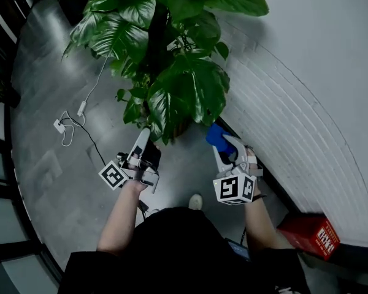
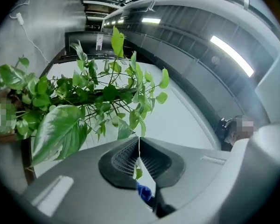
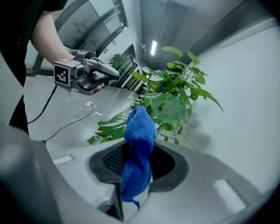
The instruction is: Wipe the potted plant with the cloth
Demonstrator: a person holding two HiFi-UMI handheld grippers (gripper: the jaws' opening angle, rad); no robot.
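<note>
Two grippers sit just under the lowest leaves of the potted plant (image 1: 172, 60), which stands on the floor (image 1: 49, 103) beside the white brick wall (image 1: 306, 103); my right gripper (image 1: 224, 143) is clamped on the blue cloth (image 1: 216, 135), which bunches out past its tips near a large leaf; my left gripper (image 1: 145, 135) has its jaws pressed together on nothing. To wipe well, I judge the left gripper should support a leaf from beneath; then the cloth should be drawn lightly from stem to tip, so the leaf neither tears nor springs away.
</note>
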